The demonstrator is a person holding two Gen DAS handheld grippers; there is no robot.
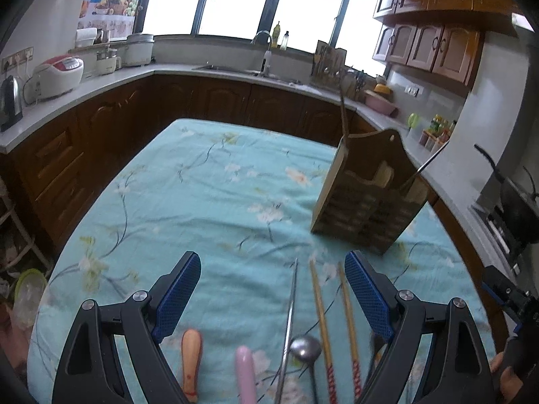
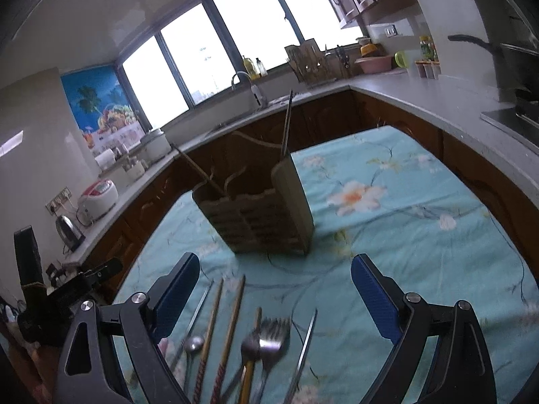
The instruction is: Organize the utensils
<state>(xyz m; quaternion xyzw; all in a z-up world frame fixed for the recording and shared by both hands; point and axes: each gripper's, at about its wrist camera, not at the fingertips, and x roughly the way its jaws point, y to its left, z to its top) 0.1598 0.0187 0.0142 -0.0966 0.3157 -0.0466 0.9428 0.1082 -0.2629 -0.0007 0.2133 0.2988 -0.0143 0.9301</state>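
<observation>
A wooden utensil holder (image 1: 367, 198) stands on the floral tablecloth (image 1: 202, 185), with chopsticks and a metal utensil sticking out; it also shows in the right wrist view (image 2: 256, 219). My left gripper (image 1: 271, 286) is open and empty above loose utensils: an orange handle (image 1: 191, 360), a pink handle (image 1: 245, 373), a metal skewer (image 1: 289, 320), a spoon (image 1: 305, 348) and two wooden chopsticks (image 1: 321, 320). My right gripper (image 2: 274, 289) is open and empty above chopsticks (image 2: 232, 323), a small spoon (image 2: 193, 343), a fork (image 2: 274, 335) and a metal blade (image 2: 306, 346).
Dark wood cabinets and a grey counter (image 1: 101, 84) wrap around the table. A rice cooker (image 1: 57, 75), kettle (image 1: 10, 101), sink faucet (image 1: 264, 47) and a pink bowl (image 1: 380, 102) sit on the counter. A stove with a pan (image 1: 512, 202) is at the right.
</observation>
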